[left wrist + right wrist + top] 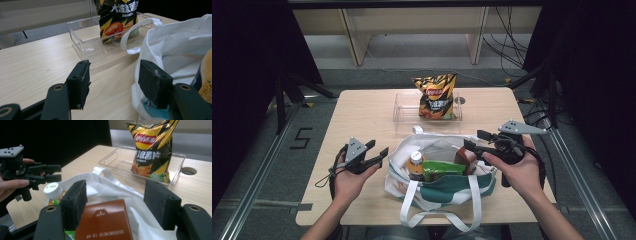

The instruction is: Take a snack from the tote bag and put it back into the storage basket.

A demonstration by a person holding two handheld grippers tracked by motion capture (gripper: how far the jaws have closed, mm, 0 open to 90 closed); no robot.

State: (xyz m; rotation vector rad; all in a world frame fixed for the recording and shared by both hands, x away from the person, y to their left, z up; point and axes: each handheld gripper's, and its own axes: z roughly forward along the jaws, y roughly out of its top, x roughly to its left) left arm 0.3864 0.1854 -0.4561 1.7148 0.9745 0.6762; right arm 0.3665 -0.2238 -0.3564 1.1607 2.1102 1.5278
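One chip bag (436, 96) stands in one clear tray (404, 113) — both well beyond the claws. One white tote bag (437, 187) lies between the two claws, left gripper (374, 153) and right gripper (473, 140). Inside it: one bottle (415, 164) on the side nearer the left claw, one green packet (442, 170) in the middle, one brown box (105, 221) just below the right claw's jaws — three items in all.

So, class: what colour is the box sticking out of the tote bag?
Reddish-brown. The box sits in the white tote bag, clearest in the right gripper view.
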